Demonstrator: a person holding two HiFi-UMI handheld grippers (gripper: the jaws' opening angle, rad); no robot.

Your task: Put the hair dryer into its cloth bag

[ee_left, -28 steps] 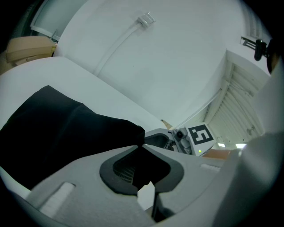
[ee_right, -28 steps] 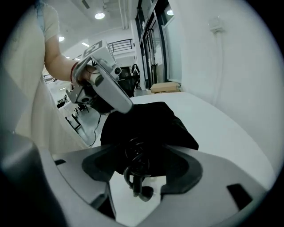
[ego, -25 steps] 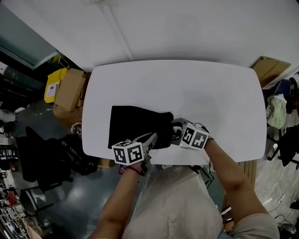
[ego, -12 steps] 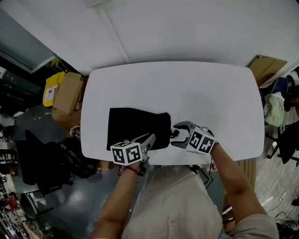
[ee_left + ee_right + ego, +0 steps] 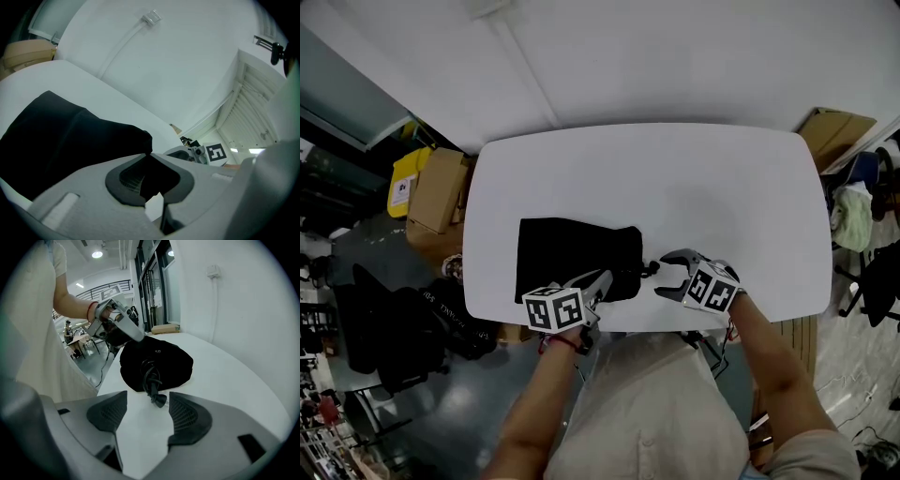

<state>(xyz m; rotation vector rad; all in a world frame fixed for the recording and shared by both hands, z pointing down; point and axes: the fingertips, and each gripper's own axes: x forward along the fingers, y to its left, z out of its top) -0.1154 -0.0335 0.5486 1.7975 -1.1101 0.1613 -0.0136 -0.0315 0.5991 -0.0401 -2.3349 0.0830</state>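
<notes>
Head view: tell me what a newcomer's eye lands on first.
The black cloth bag lies on the white table, near the person's edge. The left gripper pinches the bag's edge, while the open right gripper faces a black cord poking from the bag's mouth.

Left gripper (image 5: 605, 277) clamped (jaws together), right gripper (image 5: 666, 275) gaping.
</notes>
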